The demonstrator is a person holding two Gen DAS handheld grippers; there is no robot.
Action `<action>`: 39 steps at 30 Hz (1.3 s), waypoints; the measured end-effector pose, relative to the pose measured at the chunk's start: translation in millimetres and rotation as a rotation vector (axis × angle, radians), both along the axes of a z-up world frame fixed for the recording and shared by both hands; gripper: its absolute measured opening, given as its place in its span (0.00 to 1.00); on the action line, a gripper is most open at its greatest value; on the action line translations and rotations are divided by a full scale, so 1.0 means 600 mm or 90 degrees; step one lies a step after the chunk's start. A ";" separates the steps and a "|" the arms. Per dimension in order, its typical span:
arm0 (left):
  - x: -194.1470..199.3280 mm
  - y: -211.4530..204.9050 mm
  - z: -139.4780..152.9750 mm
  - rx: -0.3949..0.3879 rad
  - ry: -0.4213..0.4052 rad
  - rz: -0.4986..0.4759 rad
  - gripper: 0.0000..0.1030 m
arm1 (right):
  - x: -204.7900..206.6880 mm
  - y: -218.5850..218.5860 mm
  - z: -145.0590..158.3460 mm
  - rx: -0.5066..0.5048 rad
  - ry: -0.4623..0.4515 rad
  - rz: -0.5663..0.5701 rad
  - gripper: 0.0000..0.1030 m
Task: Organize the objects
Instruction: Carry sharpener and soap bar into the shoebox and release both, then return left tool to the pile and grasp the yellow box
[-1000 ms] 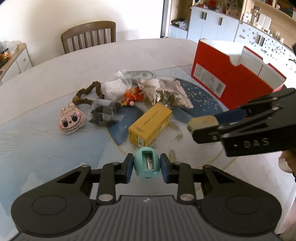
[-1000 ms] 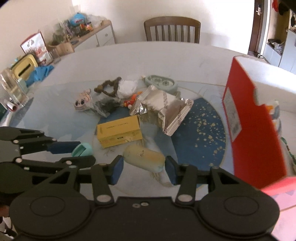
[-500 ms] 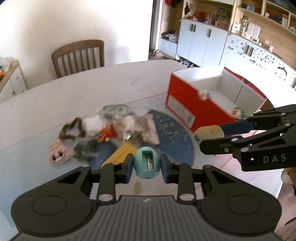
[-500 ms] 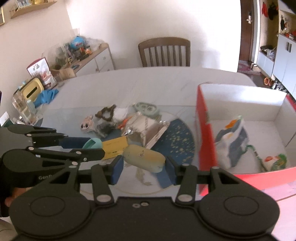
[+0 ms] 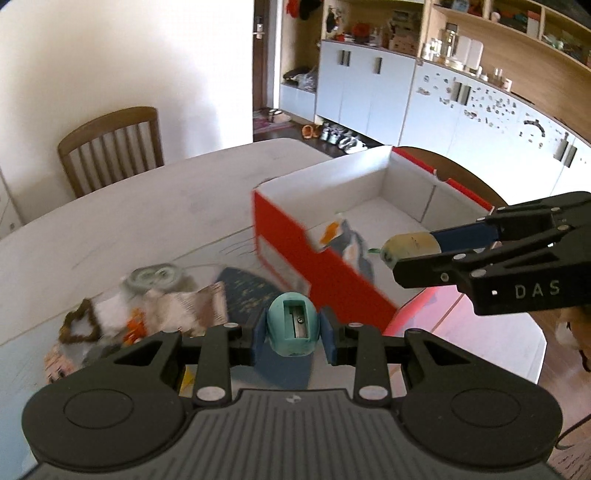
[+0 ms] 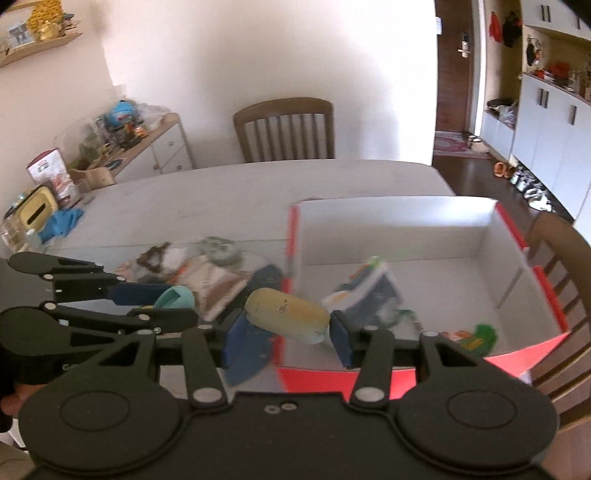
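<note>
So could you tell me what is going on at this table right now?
A person is tidying loose items into the red box, using handheld tongs in each hand. The left tongs grip a teal sharpener; the right tongs grip a yellowish capsule at the box's near edge. A few items already lie in the box, while a blurred pile waits on the table.

Behind your desk stands a brown wooden slat-back chair (image 6: 284, 129), pushed close to the far edge. Off to your left, a low white sideboard with a wooden top (image 6: 155, 151) carries clutter. On your right runs a long bank of pale blue cabinet doors (image 5: 369, 99) below open wooden shelves (image 5: 480, 22), and pairs of shoes (image 5: 332, 134) sit on the floor at its foot.
</note>
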State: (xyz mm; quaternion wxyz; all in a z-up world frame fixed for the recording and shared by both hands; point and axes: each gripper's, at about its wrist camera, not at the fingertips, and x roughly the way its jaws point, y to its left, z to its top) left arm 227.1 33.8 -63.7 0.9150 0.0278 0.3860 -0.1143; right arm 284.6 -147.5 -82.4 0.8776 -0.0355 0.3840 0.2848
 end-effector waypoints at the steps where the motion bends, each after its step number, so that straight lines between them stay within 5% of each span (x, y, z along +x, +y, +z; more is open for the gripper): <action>1: 0.005 -0.010 0.000 0.000 0.000 -0.003 0.30 | 0.005 -0.013 0.000 -0.001 -0.001 -0.004 0.46; 18: 0.108 -0.154 -0.010 0.008 0.030 -0.028 0.30 | 0.115 -0.144 -0.023 -0.019 0.003 -0.024 0.46; 29: 0.098 -0.069 -0.024 0.006 0.043 0.073 0.30 | 0.172 -0.177 -0.041 -0.014 0.015 -0.021 0.47; 31: 0.084 -0.056 -0.040 0.014 0.051 0.082 0.39 | 0.178 -0.181 -0.044 -0.013 0.020 -0.017 0.47; 33: 0.069 -0.050 -0.056 0.027 0.059 0.095 0.63 | 0.183 -0.183 -0.048 -0.016 0.022 -0.012 0.47; 39: 0.078 -0.025 -0.082 0.037 0.069 0.131 0.64 | 0.200 -0.176 -0.052 -0.021 0.026 -0.005 0.47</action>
